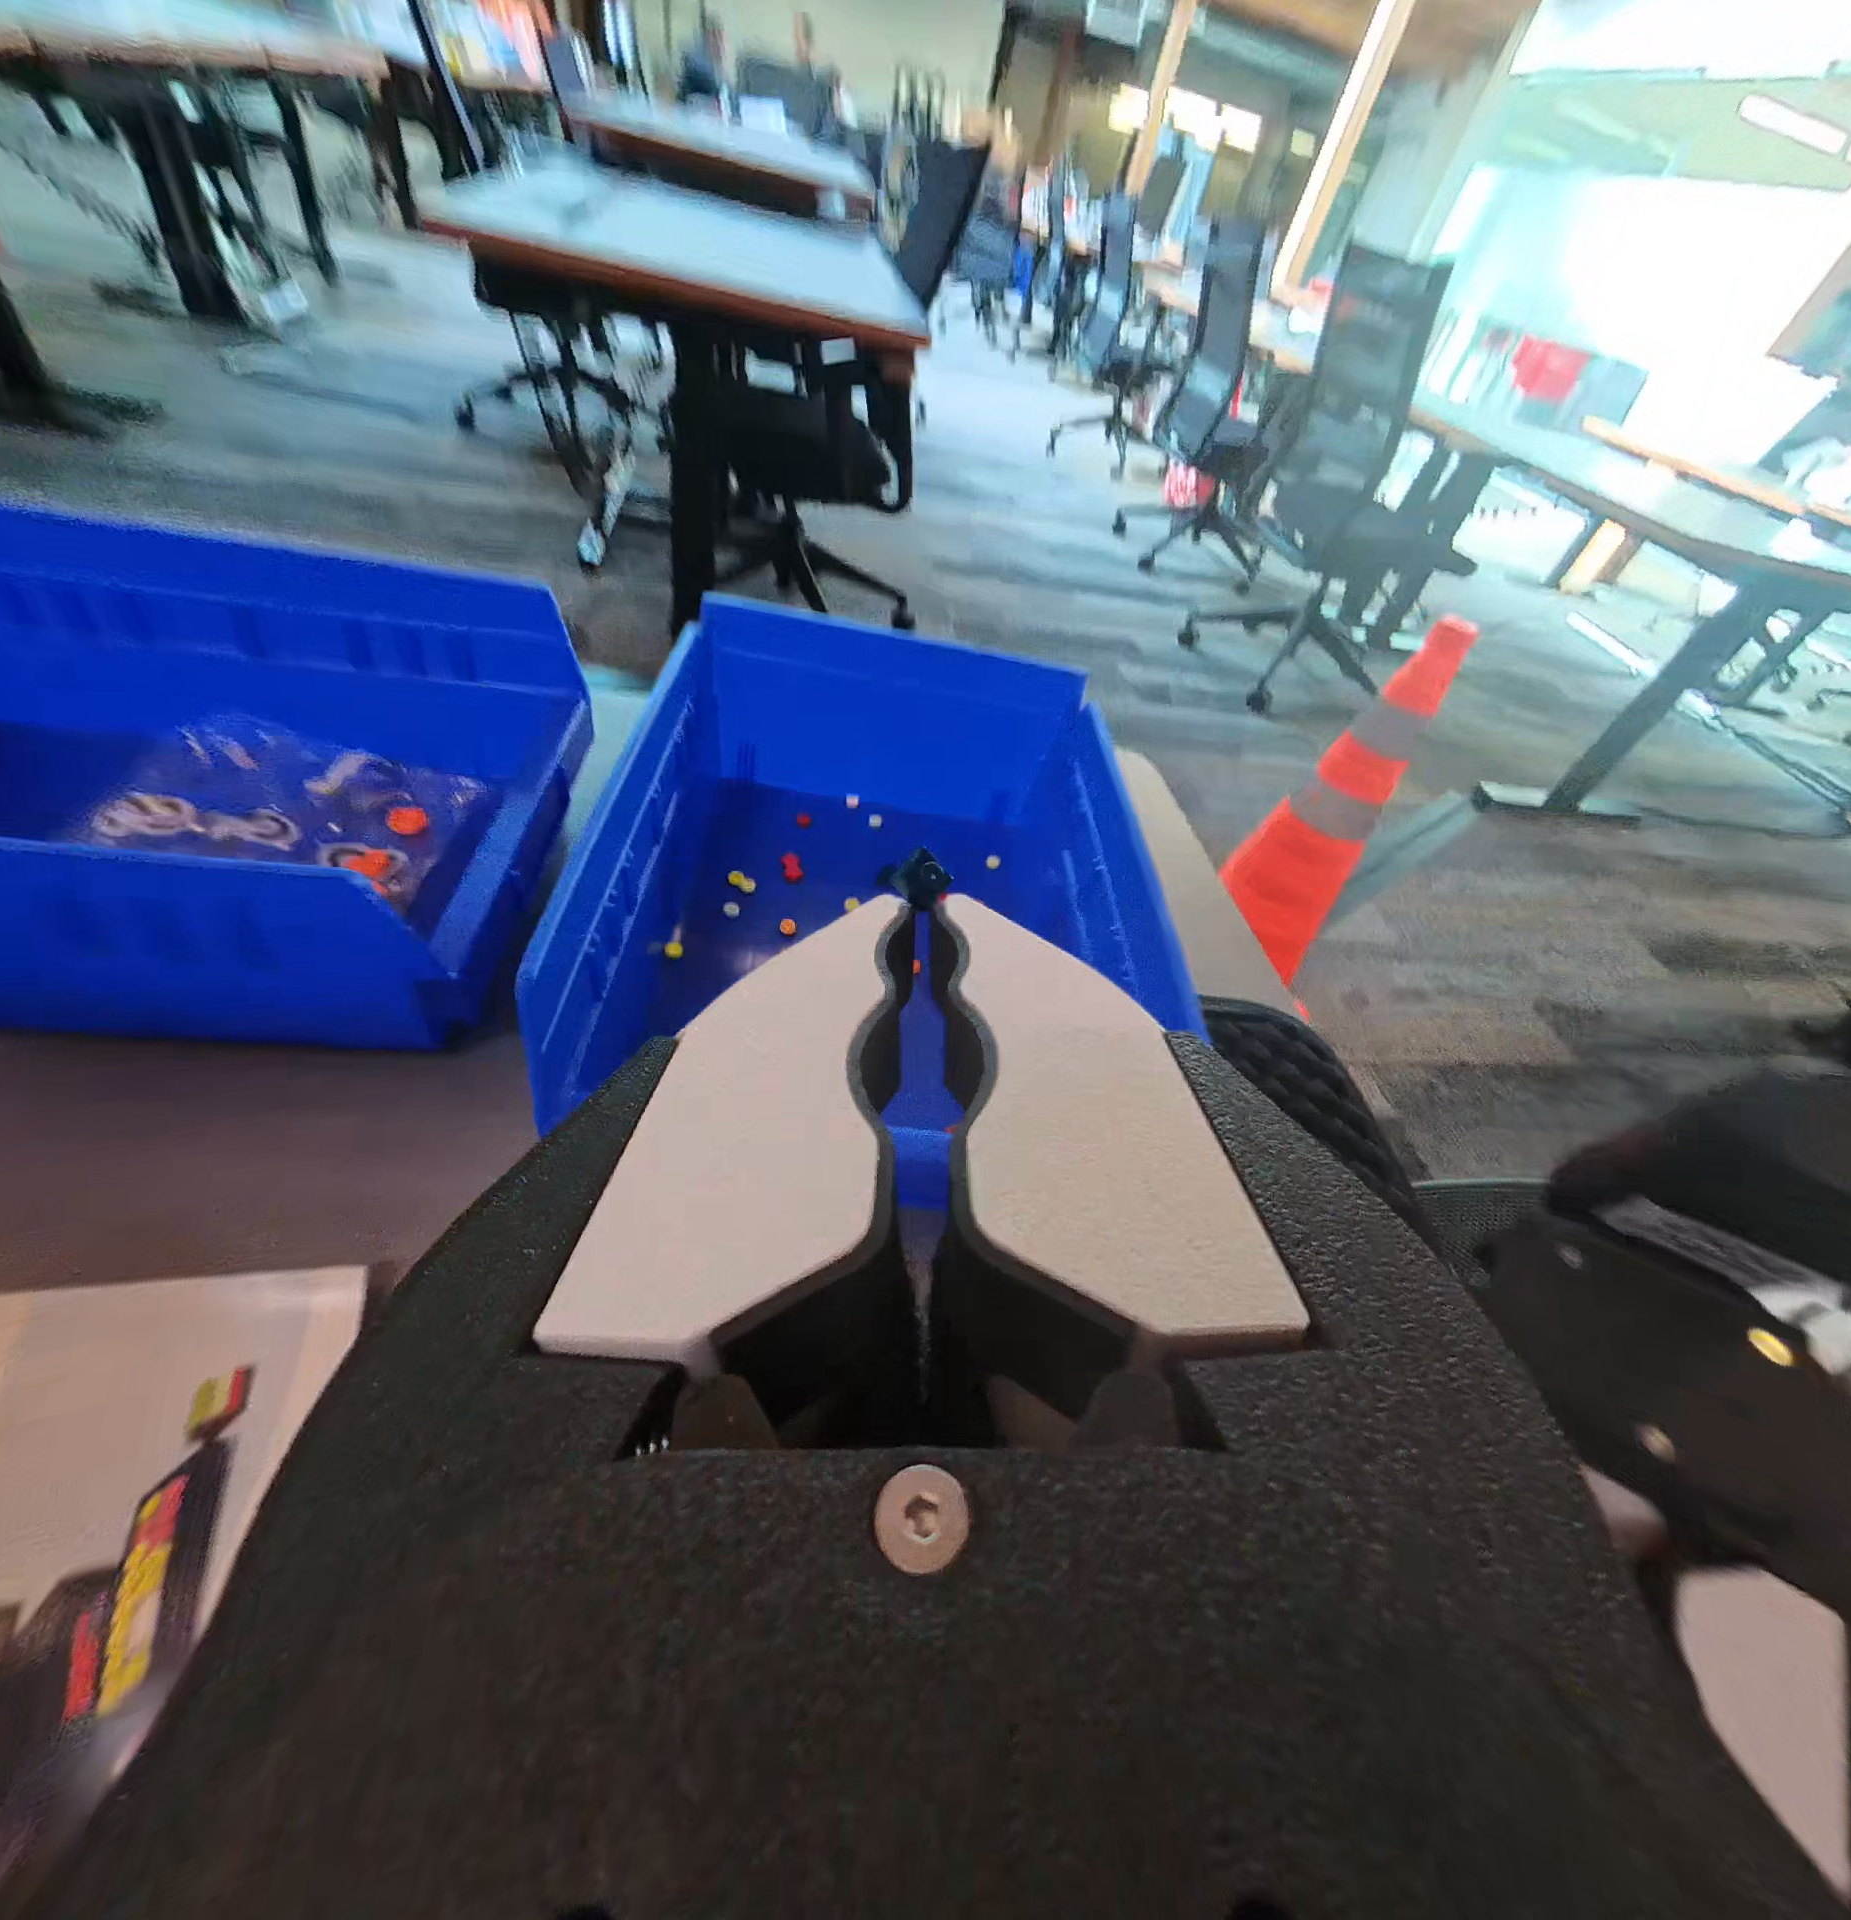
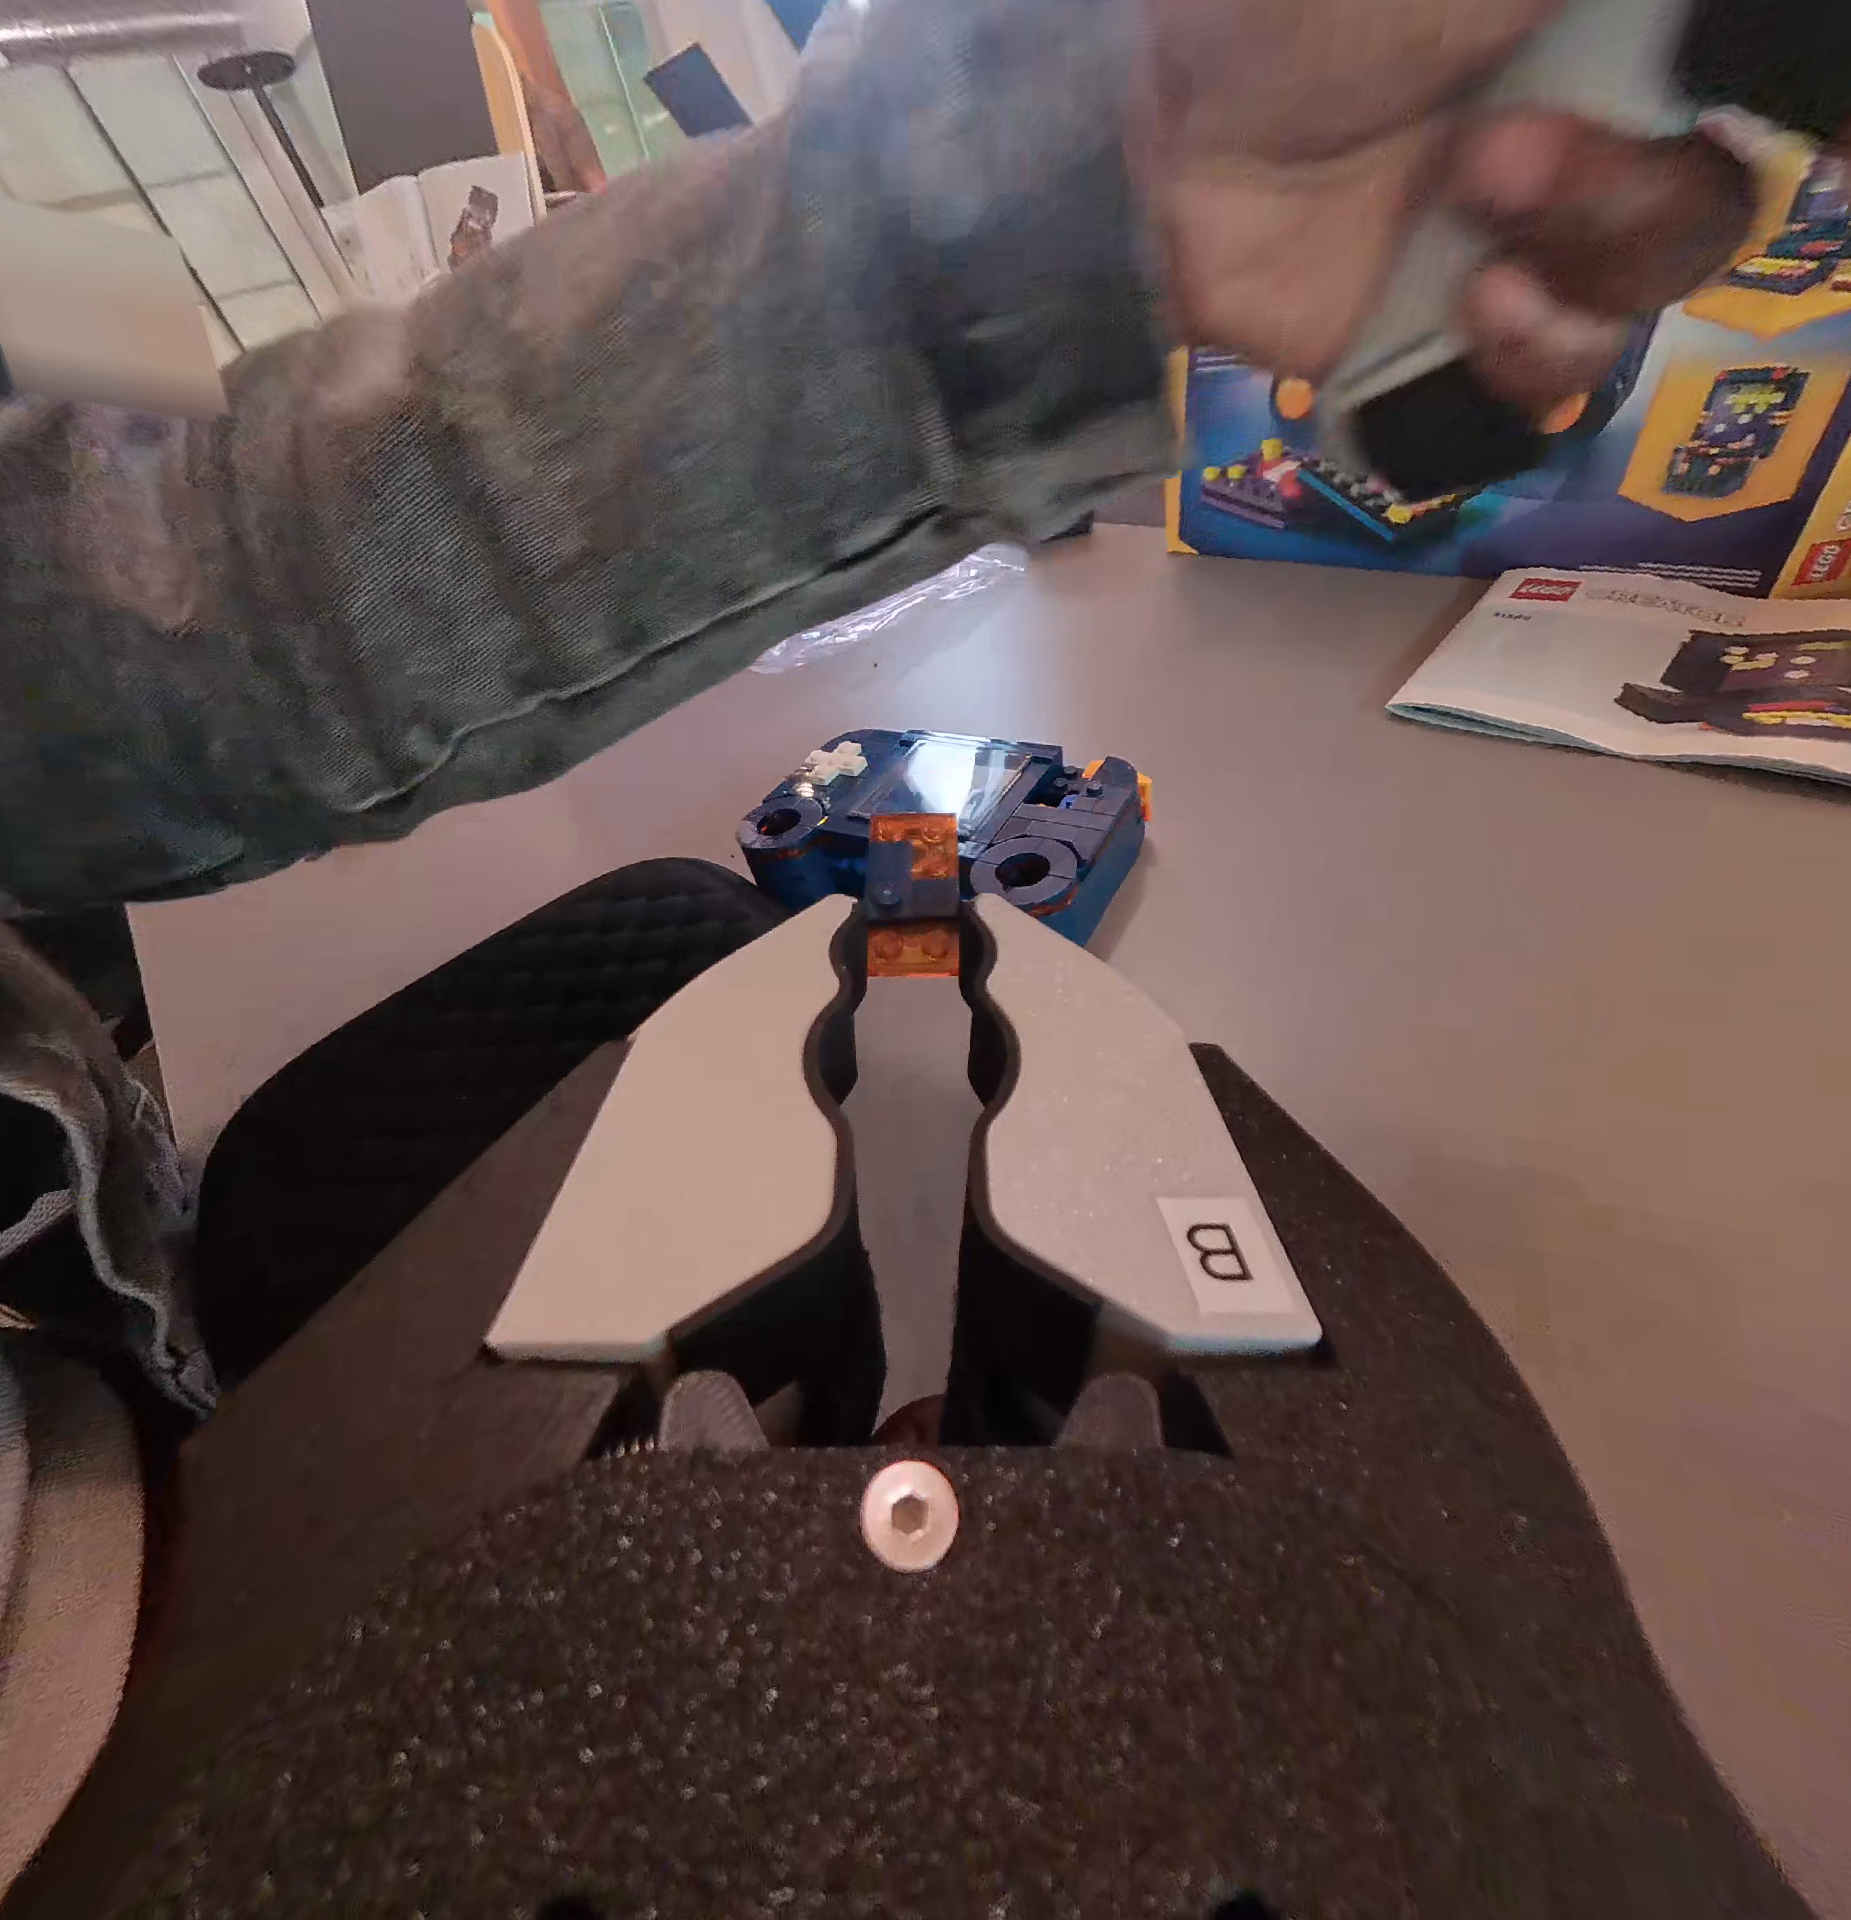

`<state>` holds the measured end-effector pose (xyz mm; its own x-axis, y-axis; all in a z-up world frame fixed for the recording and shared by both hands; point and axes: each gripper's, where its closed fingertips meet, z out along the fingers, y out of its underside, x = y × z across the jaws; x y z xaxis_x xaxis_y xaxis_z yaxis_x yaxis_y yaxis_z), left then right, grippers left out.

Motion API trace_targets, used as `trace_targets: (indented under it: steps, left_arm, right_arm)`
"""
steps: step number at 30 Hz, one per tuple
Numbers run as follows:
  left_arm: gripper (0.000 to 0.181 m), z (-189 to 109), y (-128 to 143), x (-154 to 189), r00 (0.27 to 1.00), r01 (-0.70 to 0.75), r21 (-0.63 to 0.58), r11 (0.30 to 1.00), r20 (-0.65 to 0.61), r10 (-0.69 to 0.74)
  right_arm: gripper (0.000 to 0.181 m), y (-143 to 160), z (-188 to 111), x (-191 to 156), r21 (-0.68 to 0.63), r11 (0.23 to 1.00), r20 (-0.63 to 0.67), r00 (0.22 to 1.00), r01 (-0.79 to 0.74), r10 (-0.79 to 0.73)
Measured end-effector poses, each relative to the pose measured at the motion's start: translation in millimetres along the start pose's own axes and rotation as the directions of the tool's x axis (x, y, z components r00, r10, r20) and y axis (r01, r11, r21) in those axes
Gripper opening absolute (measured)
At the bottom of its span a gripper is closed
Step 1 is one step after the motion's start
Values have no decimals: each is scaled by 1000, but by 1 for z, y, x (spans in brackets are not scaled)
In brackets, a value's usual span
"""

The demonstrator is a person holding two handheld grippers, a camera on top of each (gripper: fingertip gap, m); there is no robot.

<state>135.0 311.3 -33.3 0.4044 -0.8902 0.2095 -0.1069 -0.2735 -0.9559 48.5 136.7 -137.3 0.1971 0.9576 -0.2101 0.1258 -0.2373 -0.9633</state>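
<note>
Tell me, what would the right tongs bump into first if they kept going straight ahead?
Probably the blue brick-built model lying on the grey table. The right tongs already pinch a small orange and blue brick piece, and that would likely touch it first, though depth is unclear.

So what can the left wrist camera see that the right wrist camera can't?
Only the left wrist view shows two blue bins, the nearer one holding tiny coloured studs, plus an orange traffic cone and office desks and chairs beyond. The left gripper pinches a small dark blue piece over that bin.

Only the right wrist view shows the dark blue brick model, the toy box, an instruction booklet and a person's grey sleeve. The right gripper holds an orange and blue brick piece.

Both show the grey table and grey fingers closed on something.
</note>
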Motion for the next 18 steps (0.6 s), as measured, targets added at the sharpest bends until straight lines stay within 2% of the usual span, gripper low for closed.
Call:
trace_targets:
  steps: [2, 4, 8, 12, 15, 18]
  left_arm:
    - [5, 35, 12, -16, 999, 51, -134, 990, -11, -53]
    - [11, 53, 27, -31, 997, 77, -253, 964, -3, -80]
    - [23, 55, 25, -39, 995, 99, -229, 968, -6, -103]
    - [25, 20, 16, -22, 999, 29, -222, 975, -17, -34]
    - [27, -30, 16, 20, 995, -82, -206, 975, -75, 68]
    - [29, -83, 37, 55, 994, -106, -174, 979, -45, 99]
  right_arm:
    - [17, 1, -5, 2, 3, 1000, -11, 1000, -4, 4]
    - [17, 0, -9, 3, 9, 1000, -20, 1000, -10, 10]
    - [17, -3, -17, 6, 34, 999, -38, 999, -16, 17]
    - [16, -9, -23, 7, 69, 997, -41, 999, -18, 21]
    - [16, -18, -30, 8, 97, 995, -45, 999, 3, 1]
    - [16, -29, -37, 4, 133, 989, -32, 997, 69, -65]
